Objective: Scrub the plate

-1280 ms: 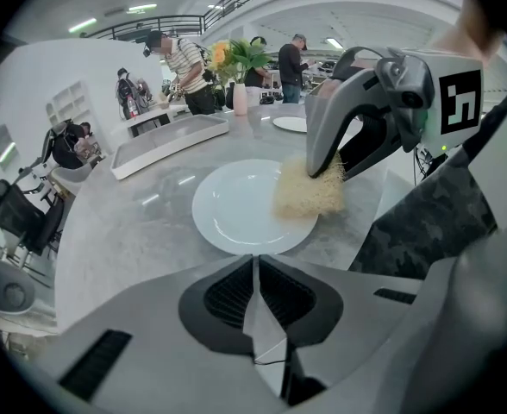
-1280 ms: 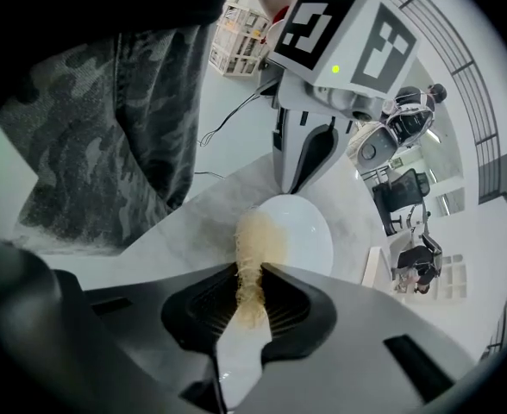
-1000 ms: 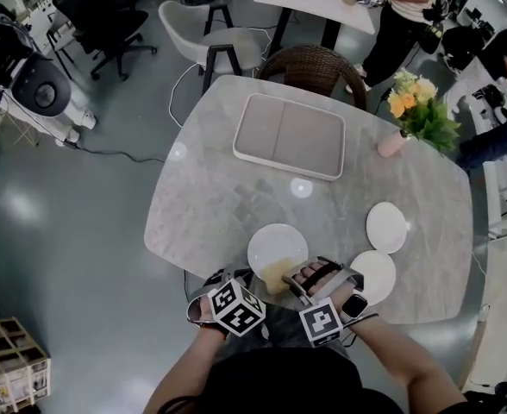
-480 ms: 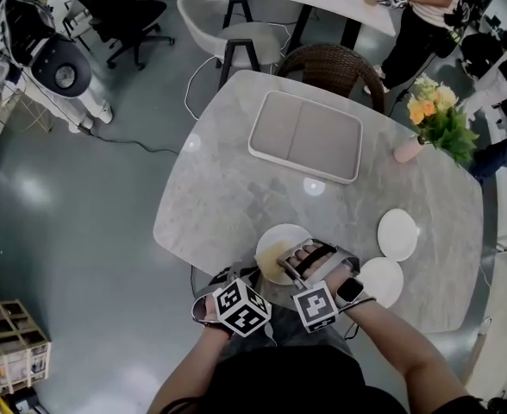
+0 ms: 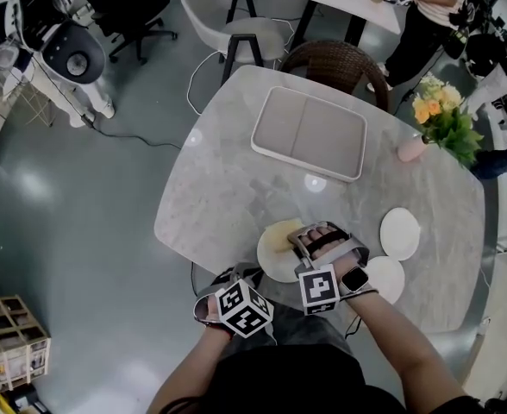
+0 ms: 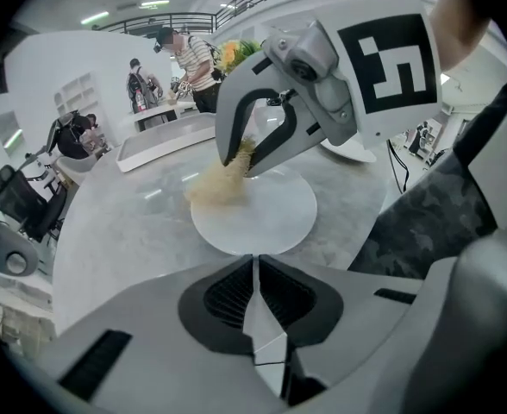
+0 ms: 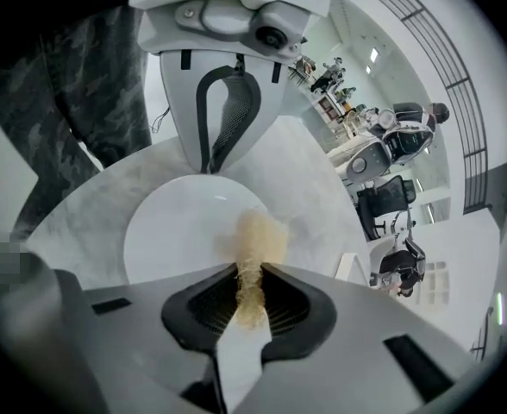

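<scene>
Plate (image 5: pixel 271 261): white, at near edge of table (image 5: pixel 219 197). Scrubber (image 7: pixel 258 235): beige, fibrous, resting on plate, pinched by right gripper (image 7: pixel 252 296). Left gripper (image 6: pixel 255 296): jaws pressed together, empty, near plate, not touching. Tray (image 5: pixel 309 134): well beyond.

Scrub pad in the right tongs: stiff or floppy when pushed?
Probably floppy: the scrub pad looks loosely fibrous and pinches thin in the right tongs. Likely light too: its free end fluffs out on the plate.
</scene>
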`<state>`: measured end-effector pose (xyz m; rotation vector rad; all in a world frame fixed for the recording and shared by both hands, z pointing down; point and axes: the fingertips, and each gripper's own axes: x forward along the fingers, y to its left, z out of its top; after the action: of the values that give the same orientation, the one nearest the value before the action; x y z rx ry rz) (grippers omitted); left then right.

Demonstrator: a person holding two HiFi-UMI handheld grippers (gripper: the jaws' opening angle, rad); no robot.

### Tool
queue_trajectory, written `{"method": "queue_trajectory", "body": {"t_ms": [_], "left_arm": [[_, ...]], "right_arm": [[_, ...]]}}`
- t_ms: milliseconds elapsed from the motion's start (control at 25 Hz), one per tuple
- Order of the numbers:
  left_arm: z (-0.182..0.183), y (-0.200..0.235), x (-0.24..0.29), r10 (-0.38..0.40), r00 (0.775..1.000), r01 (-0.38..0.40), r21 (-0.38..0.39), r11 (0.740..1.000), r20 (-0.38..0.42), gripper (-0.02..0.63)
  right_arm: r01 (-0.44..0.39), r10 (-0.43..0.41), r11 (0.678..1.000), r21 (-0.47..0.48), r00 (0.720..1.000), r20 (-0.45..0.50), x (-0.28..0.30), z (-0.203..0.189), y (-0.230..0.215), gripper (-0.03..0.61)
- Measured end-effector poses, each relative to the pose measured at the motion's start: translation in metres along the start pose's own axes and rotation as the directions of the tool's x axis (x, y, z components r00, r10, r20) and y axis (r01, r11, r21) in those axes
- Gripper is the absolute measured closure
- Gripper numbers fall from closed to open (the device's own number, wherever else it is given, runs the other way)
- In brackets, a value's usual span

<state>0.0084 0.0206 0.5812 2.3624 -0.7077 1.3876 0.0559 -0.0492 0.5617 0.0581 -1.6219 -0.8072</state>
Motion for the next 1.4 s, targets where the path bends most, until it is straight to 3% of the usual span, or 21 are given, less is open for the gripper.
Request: {"method": "queue_trajectory", "body": {"t_ms": [360, 680, 920, 1120, 1400], "left_arm": [[-0.002, 0.001, 0.000, -0.015, 1.000, 0.015, 0.025, 1.000, 0.005, 0.581], [-0.003, -0.001, 0.000, -0.023, 1.000, 0.023, 0.034, 0.999, 0.008, 0.581], [-0.004, 0.001, -0.003, -0.021, 1.000, 0.021, 0.027, 0.999, 0.013, 0.581], [-0.004, 0.001, -0.005, -0.016, 1.000, 0.016, 0.019, 1.000, 0.012, 0.581], [-0.006, 0.002, -0.009, -0.015, 1.000, 0.015, 0.011, 1.000, 0.011, 0.581]], "right_arm": [[-0.056, 0.057, 0.998, 0.033, 0.998, -0.022, -0.016, -0.006, 0.040, 0.508], [-0.103, 0.103, 0.995, 0.003, 0.994, 0.035, -0.029, 0.017, 0.061, 0.508], [-0.087, 0.089, 0.996, -0.035, 0.993, 0.075, -0.024, 0.036, 0.050, 0.508], [-0.053, 0.055, 0.998, -0.043, 0.997, 0.055, -0.017, 0.034, 0.034, 0.508], [-0.029, 0.029, 0.999, 0.029, 1.000, -0.005, -0.012, 0.018, 0.019, 0.508]]}}
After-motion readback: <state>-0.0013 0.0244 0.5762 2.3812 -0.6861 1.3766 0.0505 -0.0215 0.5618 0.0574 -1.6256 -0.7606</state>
